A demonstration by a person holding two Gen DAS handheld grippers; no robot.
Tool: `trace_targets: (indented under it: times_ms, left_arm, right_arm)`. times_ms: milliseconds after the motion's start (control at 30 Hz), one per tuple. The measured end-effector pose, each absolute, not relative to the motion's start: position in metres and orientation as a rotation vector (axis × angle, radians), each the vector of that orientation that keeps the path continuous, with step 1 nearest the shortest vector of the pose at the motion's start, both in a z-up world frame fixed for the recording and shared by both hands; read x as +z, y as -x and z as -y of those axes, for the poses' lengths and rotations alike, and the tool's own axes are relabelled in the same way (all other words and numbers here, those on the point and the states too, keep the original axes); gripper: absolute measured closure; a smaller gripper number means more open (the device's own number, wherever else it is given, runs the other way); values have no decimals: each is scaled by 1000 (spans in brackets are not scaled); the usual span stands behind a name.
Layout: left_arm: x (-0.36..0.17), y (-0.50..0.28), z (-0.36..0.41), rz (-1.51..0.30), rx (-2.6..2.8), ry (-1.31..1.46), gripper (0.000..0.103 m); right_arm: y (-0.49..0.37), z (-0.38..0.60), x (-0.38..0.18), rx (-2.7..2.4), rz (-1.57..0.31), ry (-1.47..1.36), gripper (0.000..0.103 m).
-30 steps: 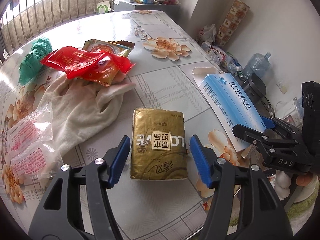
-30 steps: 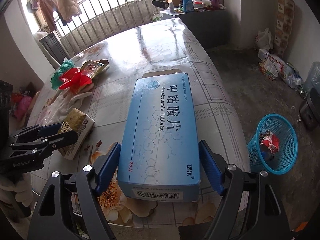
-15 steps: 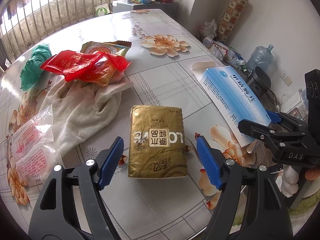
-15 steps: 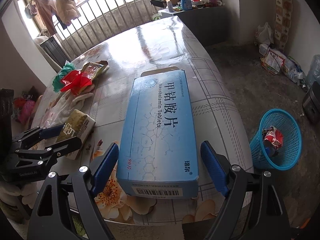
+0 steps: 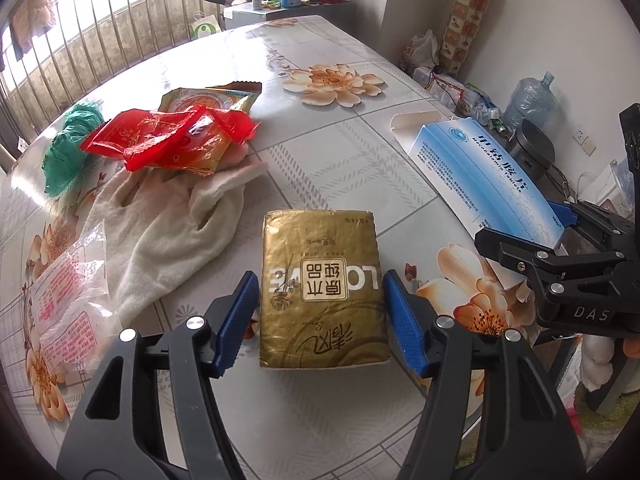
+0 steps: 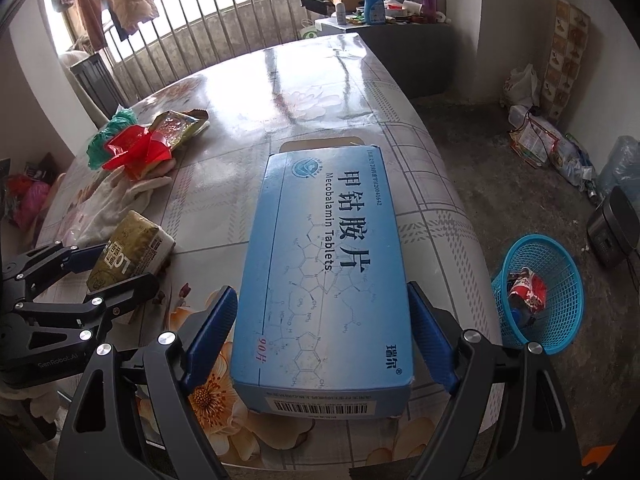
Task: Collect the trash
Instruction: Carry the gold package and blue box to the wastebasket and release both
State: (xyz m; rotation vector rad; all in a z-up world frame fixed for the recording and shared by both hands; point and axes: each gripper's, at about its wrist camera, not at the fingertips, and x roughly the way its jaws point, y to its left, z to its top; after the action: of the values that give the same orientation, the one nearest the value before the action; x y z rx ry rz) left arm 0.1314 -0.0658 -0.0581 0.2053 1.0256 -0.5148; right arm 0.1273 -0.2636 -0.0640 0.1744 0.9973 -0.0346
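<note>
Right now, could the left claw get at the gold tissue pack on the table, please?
Probably yes: the left claw already straddles the gold tissue pack, its jaws closing with nothing between fingers and pack; the cloth lies clear beside it.

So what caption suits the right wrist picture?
Right gripper straddling a blue tablet box on the floral table.

gold tissue pack (image 5: 322,280) | blue medicine box (image 6: 326,276) | red wrapper (image 5: 160,140) | green bag (image 5: 66,152) | cream towel (image 5: 172,232) | floral worktop (image 5: 332,80) | blue basket (image 6: 560,260)
</note>
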Motion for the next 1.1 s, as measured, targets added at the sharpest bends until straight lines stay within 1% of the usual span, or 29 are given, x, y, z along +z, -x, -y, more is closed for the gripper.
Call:
trace_targets:
  times_ms: [33, 67, 100, 133, 167, 533, 1100]
  left_arm:
    - [-58, -132, 66, -1024, -515, -205, 47]
    - [-58, -133, 65, -1026, -521, -202, 48]
    - [-58, -134, 64, -1027, -523, -200, 51]
    - [-57, -134, 63, -1027, -521, -200, 52]
    - [-57, -134, 63, -1028, -523, -198, 52]
    - [-49, -133, 55, -1009, -496, -182, 54]
    - [-16, -127, 67, -926, -507, -195, 54]
  right_arm:
    - [-127, 262, -64, -33, -998, -171, 22]
    - [-127, 261, -64, -34, -997, -169, 27]
    - [-126, 260, -64, -39, -996, -163, 29]
    - [-126, 260, -64, -46, -994, -156, 33]
    - [-126, 260, -64, -49, -993, -153, 34]
    - [-120, 275, -55, -32, -949, -243, 35]
    - [-102, 299, -31, -41, -851, -337, 35]
